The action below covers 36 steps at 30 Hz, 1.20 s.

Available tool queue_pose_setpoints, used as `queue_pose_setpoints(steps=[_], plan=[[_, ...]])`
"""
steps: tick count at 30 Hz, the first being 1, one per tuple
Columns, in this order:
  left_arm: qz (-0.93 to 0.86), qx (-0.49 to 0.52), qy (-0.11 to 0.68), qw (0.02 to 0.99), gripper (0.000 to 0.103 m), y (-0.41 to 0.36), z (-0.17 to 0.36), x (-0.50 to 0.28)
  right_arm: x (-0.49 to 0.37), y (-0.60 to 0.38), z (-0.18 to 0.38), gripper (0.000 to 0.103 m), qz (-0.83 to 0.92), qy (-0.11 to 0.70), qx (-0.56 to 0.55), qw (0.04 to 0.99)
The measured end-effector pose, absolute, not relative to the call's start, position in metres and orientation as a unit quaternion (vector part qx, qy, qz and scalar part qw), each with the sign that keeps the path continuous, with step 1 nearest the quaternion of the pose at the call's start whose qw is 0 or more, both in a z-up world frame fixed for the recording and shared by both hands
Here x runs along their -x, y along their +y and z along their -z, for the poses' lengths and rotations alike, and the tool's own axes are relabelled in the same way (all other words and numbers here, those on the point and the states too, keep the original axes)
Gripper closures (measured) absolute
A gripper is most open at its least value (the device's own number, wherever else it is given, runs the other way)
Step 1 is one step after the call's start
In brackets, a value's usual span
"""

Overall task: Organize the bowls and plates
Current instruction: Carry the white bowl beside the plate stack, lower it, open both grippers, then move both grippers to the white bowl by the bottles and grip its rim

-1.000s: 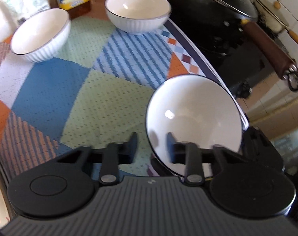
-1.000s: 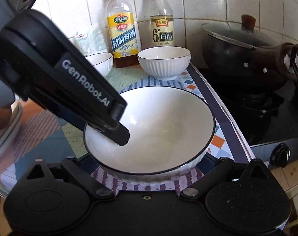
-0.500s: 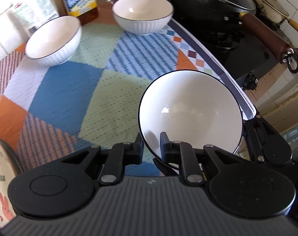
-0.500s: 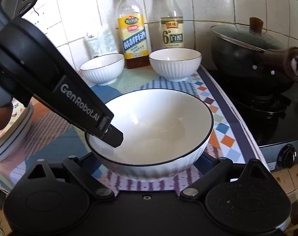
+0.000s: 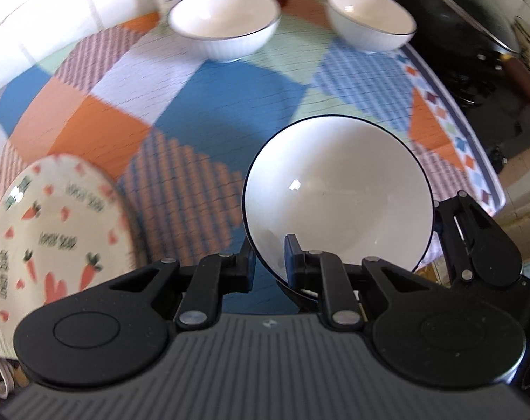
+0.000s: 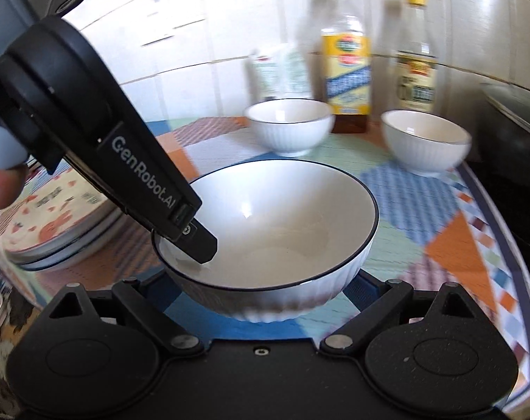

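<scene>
My left gripper point(image 5: 269, 262) is shut on the near rim of a white bowl with a dark rim point(image 5: 338, 192), held above the patchwork mat; in the right wrist view the bowl point(image 6: 275, 224) shows with the left finger point(image 6: 194, 241) inside it. My right gripper point(image 6: 261, 287) is open with its fingers spread on either side under the bowl. Two more white bowls point(image 5: 224, 22) point(image 5: 370, 21) stand at the back of the mat; they also show in the right wrist view point(image 6: 289, 124) point(image 6: 426, 140). A stack of carrot-print plates point(image 5: 51, 224) point(image 6: 58, 220) lies at the left.
Two bottles point(image 6: 347, 52) point(image 6: 415, 52) and a packet point(image 6: 282, 73) stand against the tiled wall behind the bowls. A black lidded pan point(image 5: 475, 17) with a brown handle sits on the stove at the right. The colourful mat point(image 5: 201, 105) covers the counter.
The left gripper has closed on the bowl's rim and carried it up and to the left. The plate stack has come into the left wrist view. The right gripper followed under the bowl.
</scene>
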State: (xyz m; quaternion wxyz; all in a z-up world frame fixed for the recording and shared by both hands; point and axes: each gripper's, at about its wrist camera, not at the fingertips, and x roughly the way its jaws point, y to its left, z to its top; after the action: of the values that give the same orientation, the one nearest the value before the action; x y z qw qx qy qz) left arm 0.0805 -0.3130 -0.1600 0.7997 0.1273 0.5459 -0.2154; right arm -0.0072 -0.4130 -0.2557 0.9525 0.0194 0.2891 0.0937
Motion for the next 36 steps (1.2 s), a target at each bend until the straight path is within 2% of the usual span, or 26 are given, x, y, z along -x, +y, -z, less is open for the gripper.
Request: queue_pose_setpoints(steps=[14, 20, 36], plan=[[0.185, -0.118, 0.575, 0.788, 0.087, -0.294, 0.171, -0.09, -0.014, -0.387, 0.265, 0.005, -0.115, 0.322, 0.005, 0.94], [0.177, -0.113, 0.576, 0.79, 0.084, -0.289, 0.164, -0.091, -0.001, -0.395, 0.259, 0.004, -0.084, 0.349, -0.02, 0.933], [0.174, -0.105, 0.568, 0.798, 0.076, -0.272, 0.116, -0.083, 0.047, -0.426, 0.201, 0.004, -0.053, 0.277, -0.063, 0.957]])
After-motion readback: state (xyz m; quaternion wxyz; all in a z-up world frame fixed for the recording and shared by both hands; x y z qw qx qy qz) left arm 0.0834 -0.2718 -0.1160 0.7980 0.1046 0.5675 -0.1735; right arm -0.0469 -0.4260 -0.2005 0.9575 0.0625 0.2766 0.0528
